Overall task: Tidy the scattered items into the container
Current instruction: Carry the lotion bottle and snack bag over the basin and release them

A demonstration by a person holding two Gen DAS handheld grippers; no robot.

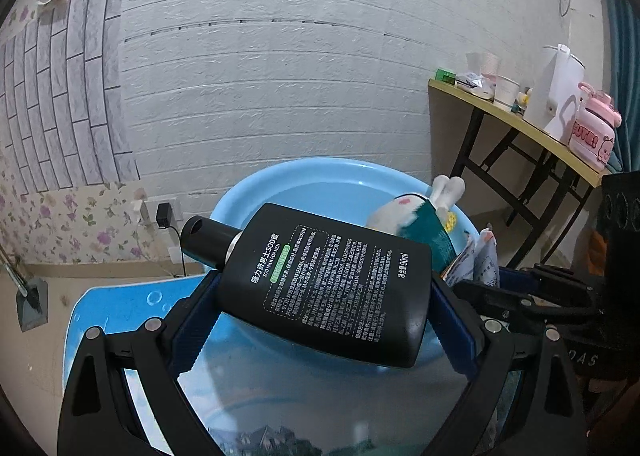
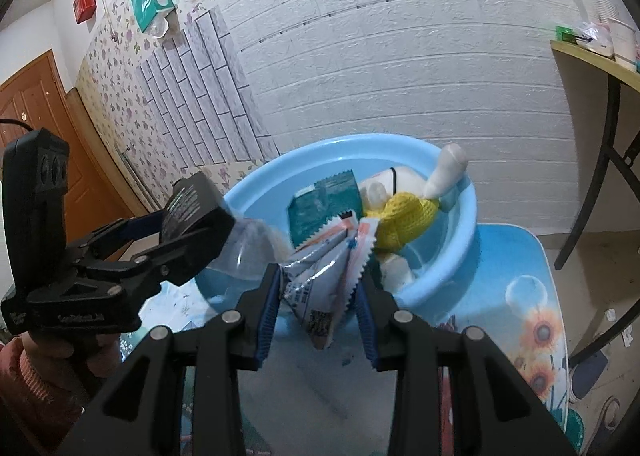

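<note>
Left gripper [image 1: 324, 296] has its blue-padded jaws clamped on the flat sides of a black lotion bottle [image 1: 332, 280], which lies tilted with its round cap toward the left, hanging over the near edge of the light blue basin [image 1: 256, 184]. Gripping it across the broad body looks sensible, since the cap end is too narrow and slick to hold steadily.

Right gripper [image 2: 320, 296], just beside it, is closed partway on a bunch of silvery snack packets [image 2: 320, 276] with saw-tooth edges, pinched together like a fan so they go as one bundle and not one at a time. They too hang at the basin's near rim.

Inside the basin already lie a plush rabbit [image 2: 404, 212] in a yellow knitted top, ears up against the far wall, and a dark green packet [image 2: 324, 208] leaning beside it. The basin sits on a tabletop [image 2: 532, 296] with a blue cover printed with sunflowers.

My guess is both loads are about to be let go into the basin, which would leave the tidying close to finished. The bottle is the heavier piece; dropped from here it could land on the rabbit or tip the packet.
</note>
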